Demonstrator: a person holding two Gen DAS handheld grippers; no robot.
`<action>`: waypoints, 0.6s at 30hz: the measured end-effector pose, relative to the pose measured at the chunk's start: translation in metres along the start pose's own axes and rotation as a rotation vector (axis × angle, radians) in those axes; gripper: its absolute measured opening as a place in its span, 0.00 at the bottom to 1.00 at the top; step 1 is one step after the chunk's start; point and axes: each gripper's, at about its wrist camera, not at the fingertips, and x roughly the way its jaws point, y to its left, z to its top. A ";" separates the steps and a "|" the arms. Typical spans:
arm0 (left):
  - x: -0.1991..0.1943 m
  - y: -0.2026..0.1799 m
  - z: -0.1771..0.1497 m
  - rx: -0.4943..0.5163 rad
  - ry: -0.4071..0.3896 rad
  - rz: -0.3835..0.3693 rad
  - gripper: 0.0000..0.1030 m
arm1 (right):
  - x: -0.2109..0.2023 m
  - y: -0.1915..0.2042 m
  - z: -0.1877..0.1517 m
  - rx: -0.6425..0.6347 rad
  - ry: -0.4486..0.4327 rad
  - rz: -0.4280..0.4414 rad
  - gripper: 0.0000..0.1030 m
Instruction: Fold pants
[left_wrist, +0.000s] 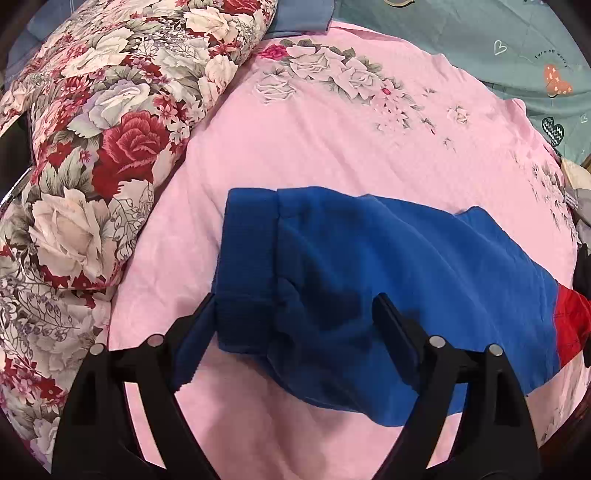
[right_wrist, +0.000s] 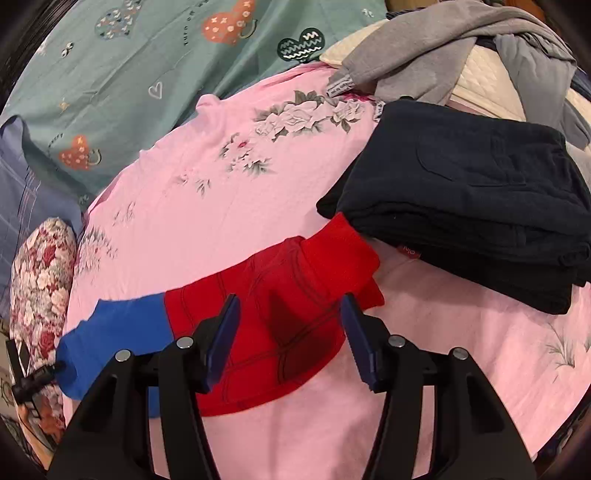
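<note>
The blue and red pants (left_wrist: 369, 266) lie flat on the pink flowered sheet (left_wrist: 295, 140), stretched out sideways across the bed. The blue leg end with its wide cuff sits on the left, and the red top part (right_wrist: 280, 295) with its waistband sits on the right.

The left gripper (left_wrist: 295, 306) is wide open over the blue cuff end. Its two black fingers stand far apart, one at the cuff's edge and one over the blue cloth. It holds nothing.

The right gripper (right_wrist: 290, 306) is wide open too, above the red part. Its fingers have blue pads (right_wrist: 221, 339), and the red cloth shows between them. It grips nothing.

A stack of folded dark clothes (right_wrist: 472, 206) sits just beside the red waistband, with one corner over it. A gray garment (right_wrist: 424, 48) lies in a heap behind that stack. A big pillow with red and white roses (left_wrist: 92, 147) lies along the left side of the sheet. A green sheet with hearts (right_wrist: 129, 66) shows at the far side.
</note>
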 end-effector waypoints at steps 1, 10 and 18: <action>0.002 0.000 -0.001 0.000 0.006 0.006 0.83 | 0.004 -0.005 0.000 0.013 0.001 -0.034 0.49; 0.004 0.001 0.000 0.004 0.022 0.028 0.83 | 0.001 -0.009 -0.008 -0.019 0.012 -0.241 0.52; -0.019 -0.016 -0.002 0.074 -0.057 0.039 0.90 | -0.028 0.087 0.012 -0.234 -0.171 0.030 0.65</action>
